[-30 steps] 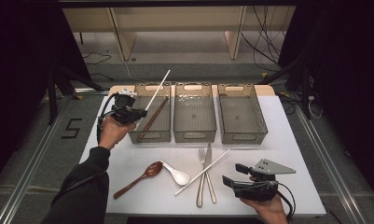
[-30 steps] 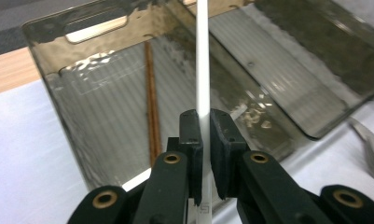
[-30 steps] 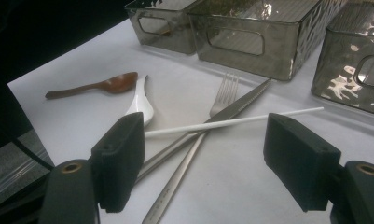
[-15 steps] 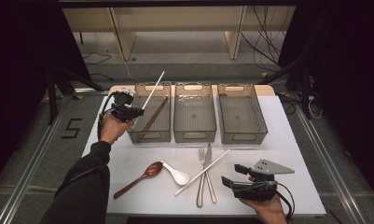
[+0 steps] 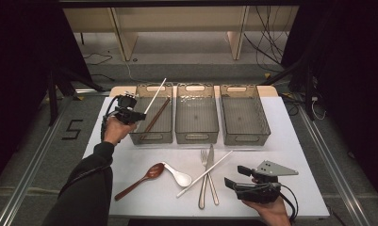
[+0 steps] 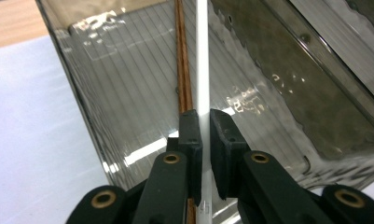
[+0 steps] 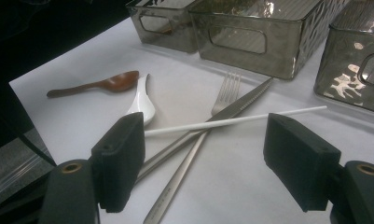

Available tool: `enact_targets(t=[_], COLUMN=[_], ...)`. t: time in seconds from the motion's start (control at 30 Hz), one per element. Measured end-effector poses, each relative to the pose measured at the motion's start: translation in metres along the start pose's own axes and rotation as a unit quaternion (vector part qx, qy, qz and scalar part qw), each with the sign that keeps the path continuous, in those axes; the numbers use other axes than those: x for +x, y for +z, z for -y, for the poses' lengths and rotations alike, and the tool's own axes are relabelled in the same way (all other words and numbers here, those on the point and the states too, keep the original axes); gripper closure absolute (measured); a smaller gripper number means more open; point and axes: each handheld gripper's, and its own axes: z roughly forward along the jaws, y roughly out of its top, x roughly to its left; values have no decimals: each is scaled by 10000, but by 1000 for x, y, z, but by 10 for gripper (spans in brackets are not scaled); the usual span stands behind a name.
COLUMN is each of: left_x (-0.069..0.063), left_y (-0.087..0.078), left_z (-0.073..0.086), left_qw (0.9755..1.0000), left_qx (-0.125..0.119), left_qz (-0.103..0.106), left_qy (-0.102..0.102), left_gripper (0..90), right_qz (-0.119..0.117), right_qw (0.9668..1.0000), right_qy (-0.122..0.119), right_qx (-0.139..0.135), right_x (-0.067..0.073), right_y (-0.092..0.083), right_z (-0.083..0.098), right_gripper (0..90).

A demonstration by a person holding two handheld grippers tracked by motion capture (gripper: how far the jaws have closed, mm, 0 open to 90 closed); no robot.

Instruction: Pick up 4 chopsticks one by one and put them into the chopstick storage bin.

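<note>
Our left tongs pinch the white chopstick near its lower end — light, stiff, slippery, so it may pivot; right tongs gape empty.

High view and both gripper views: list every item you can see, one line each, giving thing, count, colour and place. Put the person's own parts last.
Table: one, white, under everything.
Bins: three, smoky clear, in a row at the far side.
Brown chopstick: one, lying in the left bin.
White chopstick: one, clamped in the left gripper, slanting over the left bin.
Second white chopstick: one, lying across the fork and knife.
Fork: one, silver, near middle.
Knife: one, silver, crossing the fork.
Wooden spoon: one, brown, near left.
Soup spoon: one, white, beside the wooden spoon.
Left gripper: black, shut on the white chopstick.
Right gripper: black, open, near right.
Sleeve: dark, left arm.
</note>
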Motion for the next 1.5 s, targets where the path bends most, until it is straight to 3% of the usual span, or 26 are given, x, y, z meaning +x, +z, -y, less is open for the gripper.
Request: enact_targets(t=[0.13,0.33,0.73,1.13,1.33,1.5], left_x=[2,0,-36,-81,-102,-121], left_y=[2,-6,-42,-58,-60,-52], left_z=[1,1,10,31,36,42], left_qw=[9998,9995,9956,9902,9882,9868], left_qx=[173,132,-272,-563,-545,-416], left_qz=[77,140,862,1275,1394,1467], left_qy=[-59,-231,-255,85,330,544], left_gripper=[816,576,322,247,235,224], right_qz=[-1,6,11,28,27,20], right_qw=[10000,10000,10000,10000,10000,10000], right_qy=[2,11,15,33,23,0], right_qx=[8,4,-5,-30,-37,-64], right_x=[0,0,0,0,1,0], right_y=[0,0,0,-1,-2,-3], right_z=[0,0,1,1,0,0], right_gripper=[301,301,301,301,301,301])
